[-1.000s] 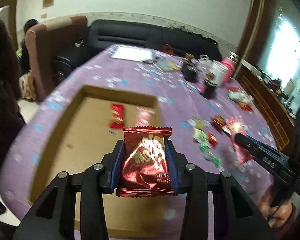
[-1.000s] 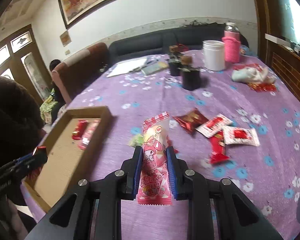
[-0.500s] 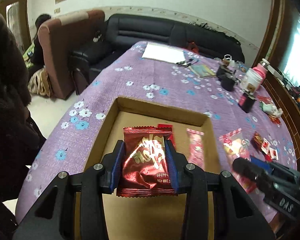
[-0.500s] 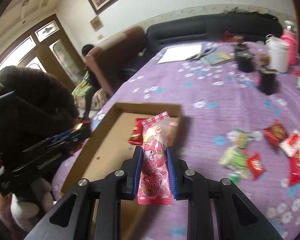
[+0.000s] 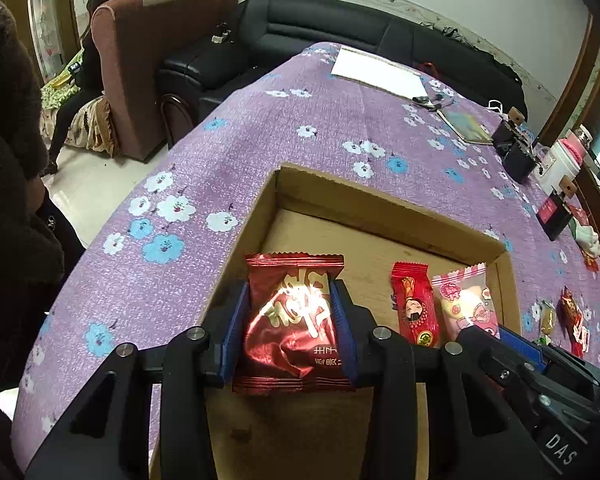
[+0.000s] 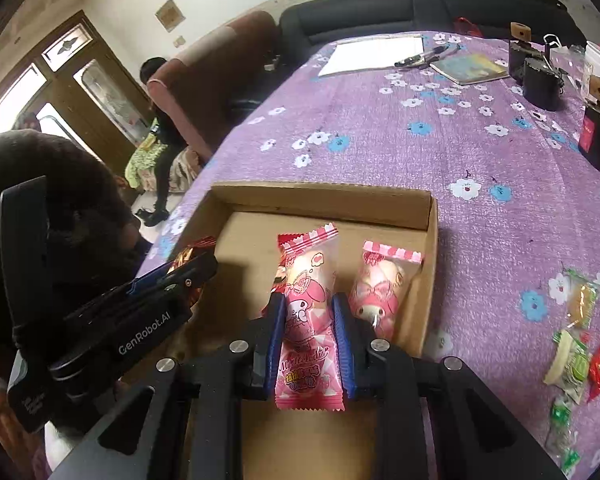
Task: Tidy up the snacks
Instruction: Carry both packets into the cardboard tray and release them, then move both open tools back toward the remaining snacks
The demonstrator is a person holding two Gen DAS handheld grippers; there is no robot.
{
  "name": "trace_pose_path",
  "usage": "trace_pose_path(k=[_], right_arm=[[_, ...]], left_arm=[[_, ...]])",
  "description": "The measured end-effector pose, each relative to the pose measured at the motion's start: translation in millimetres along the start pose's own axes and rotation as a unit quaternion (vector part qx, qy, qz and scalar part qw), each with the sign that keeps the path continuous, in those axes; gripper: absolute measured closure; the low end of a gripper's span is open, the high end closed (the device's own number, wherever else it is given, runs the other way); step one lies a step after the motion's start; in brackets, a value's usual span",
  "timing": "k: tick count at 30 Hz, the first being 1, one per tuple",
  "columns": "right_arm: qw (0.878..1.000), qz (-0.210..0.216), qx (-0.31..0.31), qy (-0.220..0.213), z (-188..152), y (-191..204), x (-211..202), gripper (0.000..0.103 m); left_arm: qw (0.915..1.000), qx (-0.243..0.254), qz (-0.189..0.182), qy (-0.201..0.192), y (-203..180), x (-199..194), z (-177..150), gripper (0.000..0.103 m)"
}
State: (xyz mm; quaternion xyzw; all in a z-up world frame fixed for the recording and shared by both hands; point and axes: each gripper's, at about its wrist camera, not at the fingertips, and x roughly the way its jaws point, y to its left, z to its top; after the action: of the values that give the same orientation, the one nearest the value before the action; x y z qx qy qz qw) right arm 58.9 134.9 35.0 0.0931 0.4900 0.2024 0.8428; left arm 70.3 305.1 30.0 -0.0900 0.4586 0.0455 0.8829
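Purple flowered tablecloth (image 5: 260, 136) carries a cardboard tray (image 5: 384, 208). Left gripper (image 5: 290, 320) clamps a red foil packet (image 5: 292, 316) over the tray's 9 o'clock side; right gripper (image 6: 308, 320) clamps a pink wrapped snack (image 6: 308, 304) beside its twin (image 6: 380, 292) at 3 o'clock. Both packets look light, crinkly and slippery, best pinched mid-body. Tray's near edge is hidden behind the jaws.

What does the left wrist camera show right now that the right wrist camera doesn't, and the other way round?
Only the left wrist view: the left gripper clamping a dark red foil packet, and a clear look at the small red candy lying in the box.
Only the right wrist view: the right gripper clamping a pink packet, and green snacks loose on the tablecloth.
Both: the cardboard box and a pink packet lying inside.
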Motion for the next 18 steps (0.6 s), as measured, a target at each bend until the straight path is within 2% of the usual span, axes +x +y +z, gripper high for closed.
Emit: trace_pose_path(k=[7,9,13,15,18], right_arm=[[1.0,-0.012,-0.007,-0.004,-0.8,1.9,2.7,0.075],[1.0,-0.013,-0.012,-0.009,-1.0,4.0,-0.9,0.071],[0.999,-0.016,-0.03,-0.03,-4.3,7.2,-21.8,0.07],[0.998,-0.019,-0.037,-0.044,-9.4,6.2,-35.2,0.063],[0.997,-0.015,-0.042,-0.057,-18.7,0.9,-53.5,0.061]], left_arm=[[0.9999,0.006,0.012,-0.004,-4.0,-0.1,0.6,0.061],[0.9999,-0.003,0.011,-0.007,-1.6,-3.8,0.1,0.061],[0.9996,-0.018,0.006,-0.019,2.7,-22.2,-3.3,0.061],[0.9994,-0.021,0.004,-0.028,3.6,-37.4,-7.9,0.061],[0.9991,-0.017,0.001,-0.038,-0.5,-59.3,-19.0,0.061]])
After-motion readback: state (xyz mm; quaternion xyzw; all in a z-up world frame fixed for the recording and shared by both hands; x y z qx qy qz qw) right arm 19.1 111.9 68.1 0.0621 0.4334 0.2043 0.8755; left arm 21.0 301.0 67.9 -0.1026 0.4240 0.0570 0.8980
